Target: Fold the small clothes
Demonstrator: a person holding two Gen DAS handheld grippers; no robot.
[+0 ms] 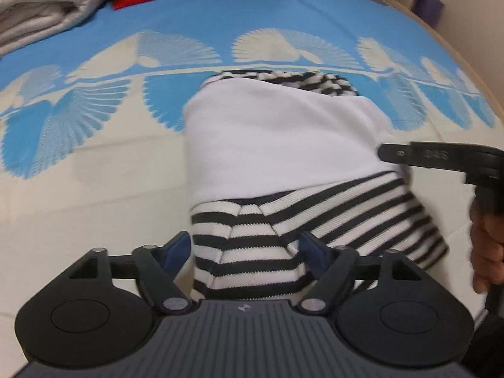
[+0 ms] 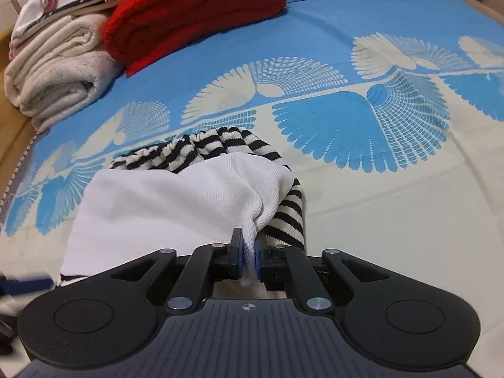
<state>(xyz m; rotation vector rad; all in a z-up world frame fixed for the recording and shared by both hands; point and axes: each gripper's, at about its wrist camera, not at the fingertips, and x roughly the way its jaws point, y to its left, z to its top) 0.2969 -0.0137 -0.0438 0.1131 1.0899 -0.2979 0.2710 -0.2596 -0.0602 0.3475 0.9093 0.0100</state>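
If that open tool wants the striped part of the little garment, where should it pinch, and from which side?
Probably the near striped hem, straight ahead of the left tool. Its open fingers already straddle that raised, creased edge lying toward it on the bedsheet. The right tool is shut on the white layer, so the far side is covered.

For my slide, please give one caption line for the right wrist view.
Right gripper pinches the white fabric edge of a striped garment on a blue-and-cream bedsheet.

Red blanket (image 2: 195,15), cream blanket (image 2: 60,72) block far-left corner; bedsheet (image 2: 393,204) right of garment (image 2: 176,201) open.
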